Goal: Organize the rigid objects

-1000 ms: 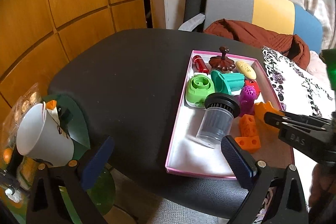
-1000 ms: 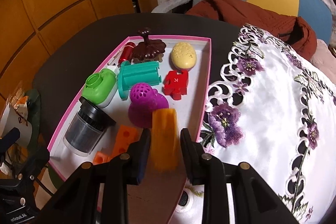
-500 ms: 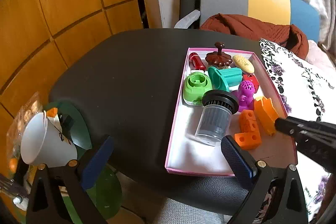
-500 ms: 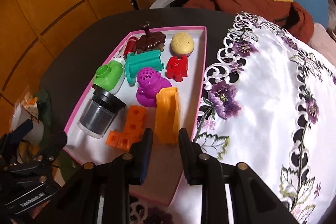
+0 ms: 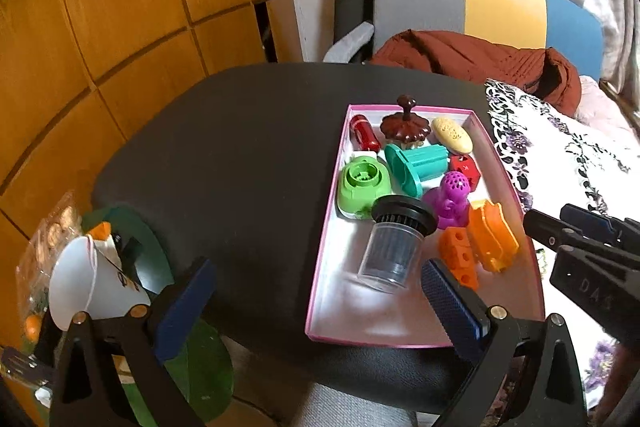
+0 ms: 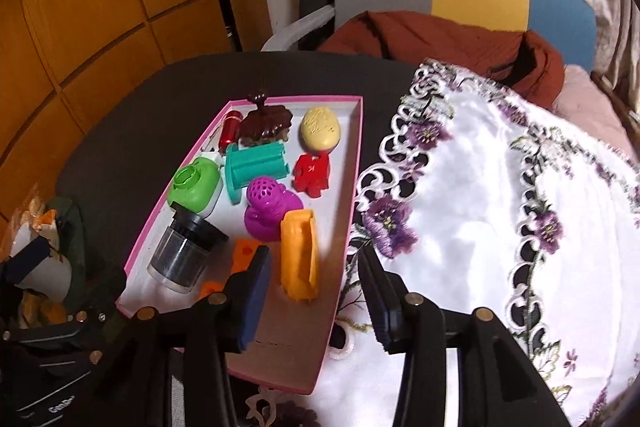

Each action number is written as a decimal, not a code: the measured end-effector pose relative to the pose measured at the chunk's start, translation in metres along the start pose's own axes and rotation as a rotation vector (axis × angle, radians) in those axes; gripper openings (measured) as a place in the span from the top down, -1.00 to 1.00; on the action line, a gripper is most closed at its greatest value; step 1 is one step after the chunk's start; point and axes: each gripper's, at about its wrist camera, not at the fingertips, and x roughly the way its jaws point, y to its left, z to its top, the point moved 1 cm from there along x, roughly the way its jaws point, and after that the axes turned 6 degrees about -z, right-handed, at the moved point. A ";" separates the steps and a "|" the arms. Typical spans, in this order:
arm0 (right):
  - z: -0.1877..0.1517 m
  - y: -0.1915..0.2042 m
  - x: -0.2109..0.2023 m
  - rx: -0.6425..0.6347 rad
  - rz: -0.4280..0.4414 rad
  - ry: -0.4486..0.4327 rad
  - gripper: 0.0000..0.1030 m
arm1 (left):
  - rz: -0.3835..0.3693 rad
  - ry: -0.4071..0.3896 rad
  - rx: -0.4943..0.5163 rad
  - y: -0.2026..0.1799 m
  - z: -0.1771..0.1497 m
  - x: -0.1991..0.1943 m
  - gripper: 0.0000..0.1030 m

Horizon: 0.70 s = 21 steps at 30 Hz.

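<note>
Pink-rimmed tray (image 6: 352, 195) lies on the dark surface (image 5: 240, 167), its right edge against a white embroidered cloth (image 6: 500, 207). The tray's near end is bare; the far end is crowded with toys. An orange piece (image 6: 300, 259) lies free on the tray floor beside the purple toy (image 6: 268, 211). A second ago the right tongs (image 6: 312, 291) pinched that piece; now their jaws are opening, nothing pressed between them, and they sit above the tray's near right edge. The left tongs (image 5: 316, 291) are spread wide and empty over the tray's near left corner. Letters on the right tongs' body read perhaps "DAS"; the red block (image 6: 312, 171) bears a "K".
</note>
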 end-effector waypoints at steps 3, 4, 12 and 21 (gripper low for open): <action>0.000 0.002 -0.003 -0.005 -0.040 -0.024 -0.13 | -0.015 0.018 -0.024 0.004 0.002 0.001 -1.00; 0.001 0.003 -0.004 -0.006 -0.049 -0.033 -0.14 | -0.017 0.020 -0.029 0.004 0.002 0.000 -0.99; 0.004 0.007 -0.014 -0.025 -0.112 -0.089 -0.14 | -0.046 0.043 -0.038 0.004 0.006 0.001 -0.99; 0.003 0.004 -0.012 0.003 -0.136 -0.082 -0.14 | -0.068 0.052 -0.029 -0.002 0.007 -0.001 -0.99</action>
